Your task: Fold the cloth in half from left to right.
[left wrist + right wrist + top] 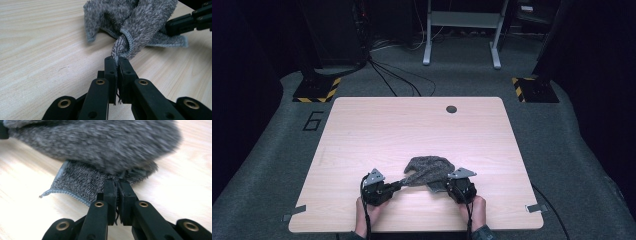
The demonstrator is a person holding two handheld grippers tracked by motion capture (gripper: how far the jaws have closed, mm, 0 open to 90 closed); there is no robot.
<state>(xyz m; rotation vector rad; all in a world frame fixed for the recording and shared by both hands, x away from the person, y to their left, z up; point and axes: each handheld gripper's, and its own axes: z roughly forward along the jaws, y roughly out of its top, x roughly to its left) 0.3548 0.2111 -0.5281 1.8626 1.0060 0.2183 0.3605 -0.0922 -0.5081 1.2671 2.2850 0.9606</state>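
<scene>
A crumpled grey towel (429,172) lies near the front middle of the light wooden table (412,125). My left gripper (403,181) is at the towel's left side, shut on a twisted corner of it. In the left gripper view the jaws (117,58) pinch that corner of the towel (132,20), and the right gripper (175,25) shows at the far side. My right gripper (447,184) is at the towel's front right. In the right gripper view its jaws (117,181) are shut on a flat hemmed edge under the bunched towel (100,142).
A dark round cable hole (451,109) sits near the table's far edge. Two stand bases with yellow and black stripes (317,90) (534,89) flank the table on the grey carpet. Cables (397,80) and a white frame (462,30) lie behind.
</scene>
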